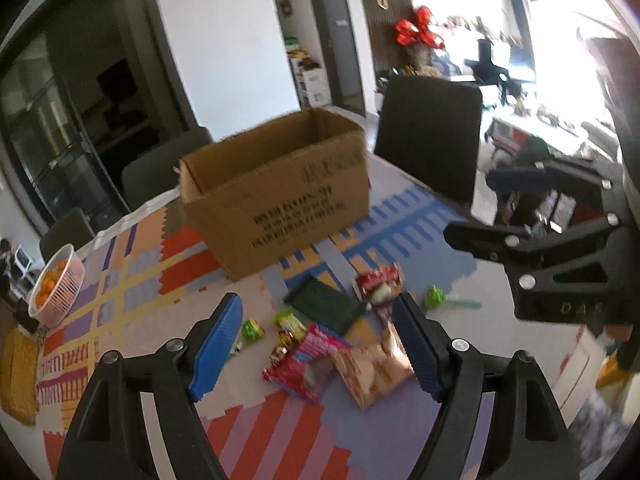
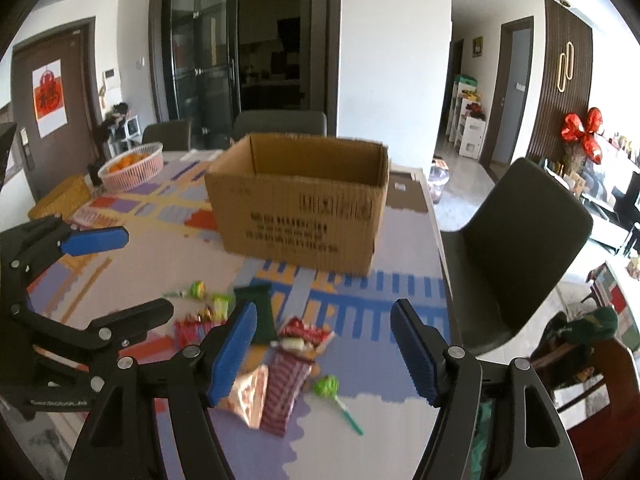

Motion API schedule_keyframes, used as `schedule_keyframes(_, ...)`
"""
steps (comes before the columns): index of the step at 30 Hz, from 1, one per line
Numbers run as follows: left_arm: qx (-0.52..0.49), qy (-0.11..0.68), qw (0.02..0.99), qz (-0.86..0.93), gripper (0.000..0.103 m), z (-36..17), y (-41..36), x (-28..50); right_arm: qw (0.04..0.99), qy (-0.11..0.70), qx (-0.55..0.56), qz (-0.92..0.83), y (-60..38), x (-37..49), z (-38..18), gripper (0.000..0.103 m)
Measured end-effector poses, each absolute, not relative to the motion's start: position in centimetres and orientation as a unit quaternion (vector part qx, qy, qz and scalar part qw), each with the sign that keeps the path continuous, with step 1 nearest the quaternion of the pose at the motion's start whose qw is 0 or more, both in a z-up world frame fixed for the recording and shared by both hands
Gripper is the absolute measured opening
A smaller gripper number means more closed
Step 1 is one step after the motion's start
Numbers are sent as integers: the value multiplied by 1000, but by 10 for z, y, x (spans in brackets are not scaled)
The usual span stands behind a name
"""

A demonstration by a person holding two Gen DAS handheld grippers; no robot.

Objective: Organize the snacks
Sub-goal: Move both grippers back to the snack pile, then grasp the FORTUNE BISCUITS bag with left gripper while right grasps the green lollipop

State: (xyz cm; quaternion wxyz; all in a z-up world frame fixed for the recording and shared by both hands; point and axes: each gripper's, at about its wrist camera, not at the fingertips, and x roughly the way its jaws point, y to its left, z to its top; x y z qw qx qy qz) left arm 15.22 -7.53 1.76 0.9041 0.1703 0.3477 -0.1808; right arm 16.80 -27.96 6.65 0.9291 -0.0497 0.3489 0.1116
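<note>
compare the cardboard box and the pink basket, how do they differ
The cardboard box is brown, rectangular and solid-walled, and nothing shows over its rim. The pink basket is round, lower, has slatted walls and holds orange fruit. The box stands mid-table behind the snacks; the basket sits near the far edge. Both are open-topped.

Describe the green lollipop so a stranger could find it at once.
Start at the open cardboard box on the patterned table mat. In front of it lies a heap of snack packets. The lollipop lies at the heap's right edge: the only one with a long green stick.
</note>
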Motion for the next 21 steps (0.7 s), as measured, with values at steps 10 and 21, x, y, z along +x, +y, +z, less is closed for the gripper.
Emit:
schedule_keyframes(10, 209, 397, 857, -253, 77, -25, -85, 148, 903, 407, -75, 116, -272, 161, 23, 70)
schedule_keyframes(21, 248, 454, 809, -277, 77, -75, -96, 168, 874, 471, -68, 99, -277, 179, -24, 70)
